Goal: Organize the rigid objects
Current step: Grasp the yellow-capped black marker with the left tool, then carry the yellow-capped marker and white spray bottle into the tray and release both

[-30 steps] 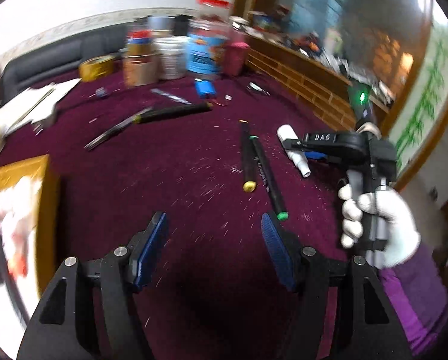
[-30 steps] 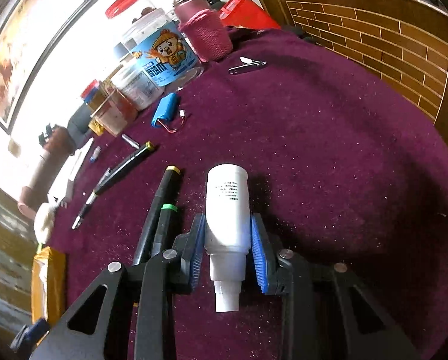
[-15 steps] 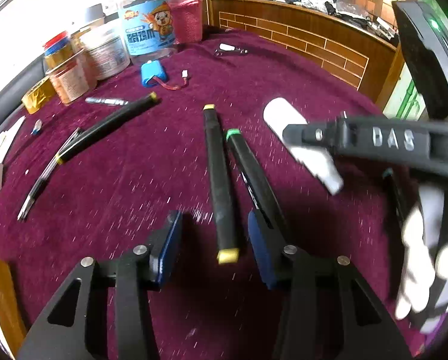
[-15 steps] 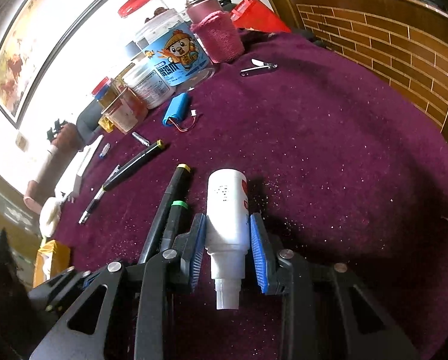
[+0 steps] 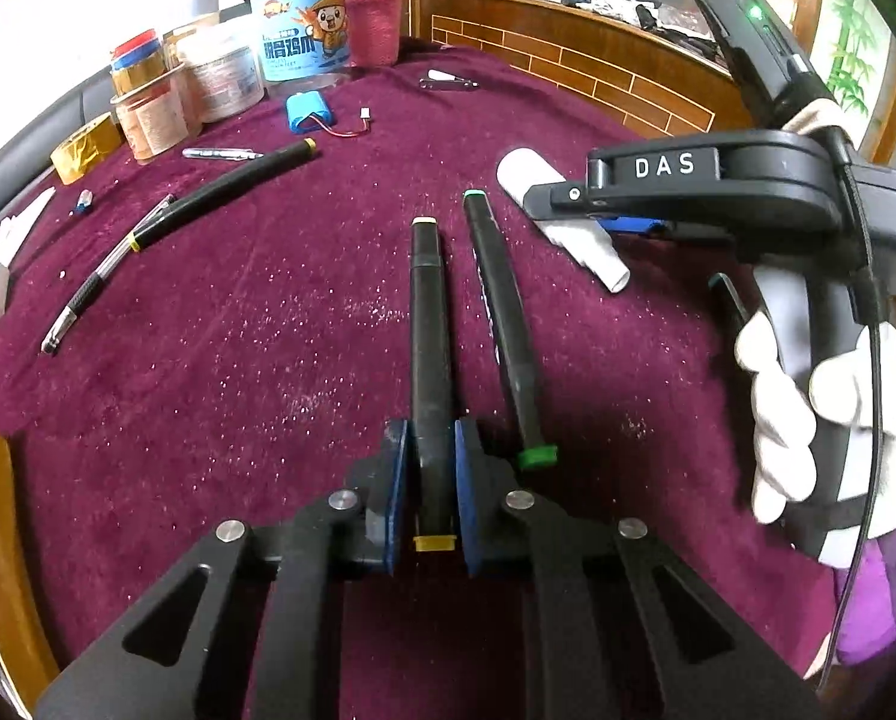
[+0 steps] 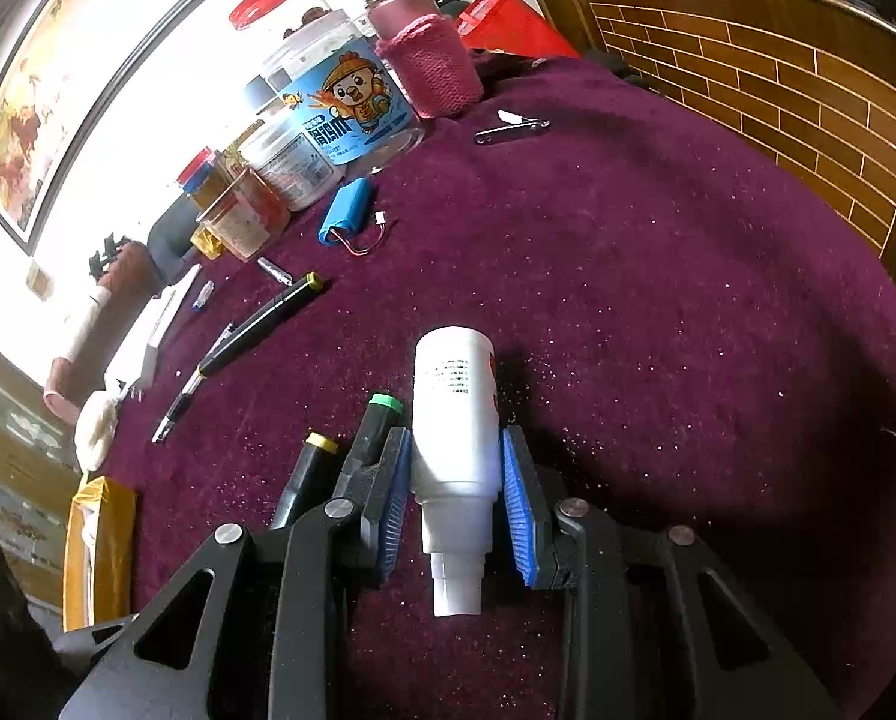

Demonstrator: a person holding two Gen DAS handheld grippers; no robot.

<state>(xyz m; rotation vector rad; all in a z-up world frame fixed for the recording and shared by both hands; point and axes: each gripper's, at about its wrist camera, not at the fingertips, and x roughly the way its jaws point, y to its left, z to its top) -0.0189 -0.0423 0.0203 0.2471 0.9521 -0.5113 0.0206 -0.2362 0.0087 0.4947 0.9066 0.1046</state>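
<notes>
Now we've got the left gripper [image 5: 429, 480], jaws just closing, clamped on one slim black yellow-capped marker [image 5: 428, 324]; right gripper [image 6: 455, 501] grips one smooth white plastic bottle [image 6: 455, 420]; green-capped marker [image 5: 502, 330] lies beside on the fuzzy maroon cloth [image 5: 237, 360].

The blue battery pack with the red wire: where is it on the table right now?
The blue battery pack lies on the maroon tablecloth at the far side in the left wrist view, just in front of the cartoon-labelled jar.
</notes>
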